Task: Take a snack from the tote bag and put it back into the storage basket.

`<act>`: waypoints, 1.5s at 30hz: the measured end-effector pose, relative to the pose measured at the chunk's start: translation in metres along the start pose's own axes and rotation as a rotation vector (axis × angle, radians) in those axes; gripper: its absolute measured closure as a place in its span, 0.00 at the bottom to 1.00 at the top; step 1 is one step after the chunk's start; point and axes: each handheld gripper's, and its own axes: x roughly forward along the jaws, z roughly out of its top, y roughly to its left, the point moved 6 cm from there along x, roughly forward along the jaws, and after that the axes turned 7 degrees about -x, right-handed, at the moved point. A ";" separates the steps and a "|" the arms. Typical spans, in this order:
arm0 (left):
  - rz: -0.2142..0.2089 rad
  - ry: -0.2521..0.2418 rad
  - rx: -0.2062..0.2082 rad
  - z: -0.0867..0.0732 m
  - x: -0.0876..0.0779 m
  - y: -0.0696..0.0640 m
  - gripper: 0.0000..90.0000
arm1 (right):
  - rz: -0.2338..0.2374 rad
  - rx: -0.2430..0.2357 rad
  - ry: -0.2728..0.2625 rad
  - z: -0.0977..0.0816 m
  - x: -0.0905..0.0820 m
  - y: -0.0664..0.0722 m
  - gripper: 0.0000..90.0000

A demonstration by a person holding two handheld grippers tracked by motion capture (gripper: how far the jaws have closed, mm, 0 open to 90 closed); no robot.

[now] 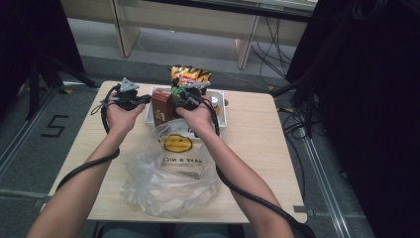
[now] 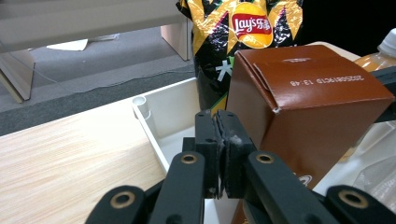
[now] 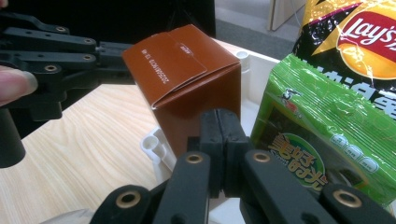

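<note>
A white bin (image 1: pixel 221 120) at the table's back middle holds a brown carton (image 1: pixel 161 106), a yellow-and-black Lay's chip bag (image 1: pixel 190 75), a green seaweed packet (image 3: pixel 327 135) and a bottle (image 2: pixel 385 49). My left gripper (image 1: pixel 143 100) is just left of the bin, level with the carton (image 2: pixel 308 107), and its pads (image 2: pixel 219 135) are shut with nothing between them. My right gripper (image 1: pixel 184 95) hovers over the bin between the carton (image 3: pixel 187 79) and the green packet. Its pads (image 3: pixel 223 135) are shut on nothing too. In the right gripper view my left gripper (image 3: pixel 109 51) reaches in from the left beside the carton.
A crumpled clear plastic bag (image 1: pixel 171 173) with a yellow smiley print lies on the wooden table (image 1: pixel 257 148) in front of the bin, between my forearms. Bare tabletop lies left and right of it. Desk legs and cables stand on the floor beyond the table.
</note>
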 end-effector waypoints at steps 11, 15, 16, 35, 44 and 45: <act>-0.013 -0.001 0.039 -0.004 0.000 -0.008 0.96 | -0.006 0.000 0.018 0.000 0.006 -0.001 1.00; -0.015 -0.003 0.039 -0.006 -0.001 -0.008 0.96 | -0.012 -0.006 0.019 0.001 0.007 -0.003 1.00; -0.018 -0.004 0.039 -0.007 -0.002 -0.009 0.96 | -0.012 0.000 0.020 0.001 0.007 -0.003 1.00; 0.031 -0.059 0.018 -0.009 -0.055 0.003 0.81 | -0.041 -0.102 -0.041 -0.005 -0.050 -0.008 0.69; 0.026 -0.076 -0.042 -0.025 -0.101 0.005 0.64 | -0.018 -0.116 -0.100 -0.029 -0.107 -0.017 0.62; 0.021 -0.078 -0.048 -0.028 -0.104 0.005 0.62 | -0.008 -0.096 -0.111 -0.032 -0.112 -0.017 0.61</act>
